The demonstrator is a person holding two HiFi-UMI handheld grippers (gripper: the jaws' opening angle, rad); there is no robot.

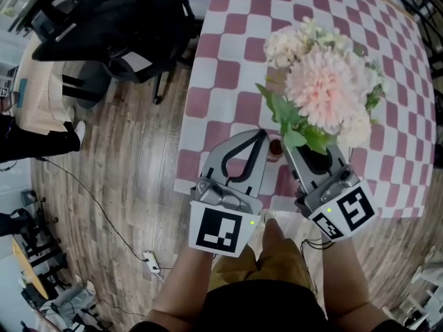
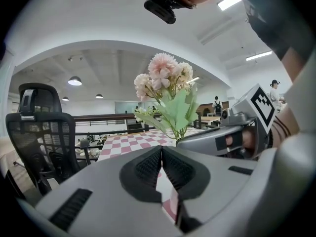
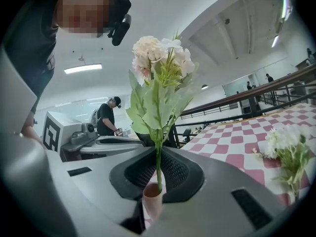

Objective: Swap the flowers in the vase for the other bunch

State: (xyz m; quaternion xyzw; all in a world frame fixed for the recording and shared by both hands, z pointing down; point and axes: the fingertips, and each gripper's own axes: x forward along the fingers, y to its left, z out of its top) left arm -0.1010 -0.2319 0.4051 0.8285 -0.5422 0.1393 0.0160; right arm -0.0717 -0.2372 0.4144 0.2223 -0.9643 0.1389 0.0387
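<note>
My right gripper [image 1: 299, 151] is shut on the green stem of a pale pink and cream flower bunch [image 1: 325, 88], which it holds upright over the near edge of the table. In the right gripper view the stem [image 3: 158, 157] runs down between the jaws, and its end sits at the mouth of a small pink vase [image 3: 152, 201]. The vase [image 1: 275, 147] stands between my two grippers. My left gripper [image 1: 260, 135] is shut on nothing, just left of the vase. A second bunch, white, [image 3: 286, 147] lies on the table to the right.
The table has a pink and white checkered cloth [image 1: 228, 68], and its near edge is just under the grippers. A black mesh office chair [image 1: 111, 26] stands on the wooden floor to the left. A cable [image 1: 104, 213] runs across the floor. People stand far off in the room.
</note>
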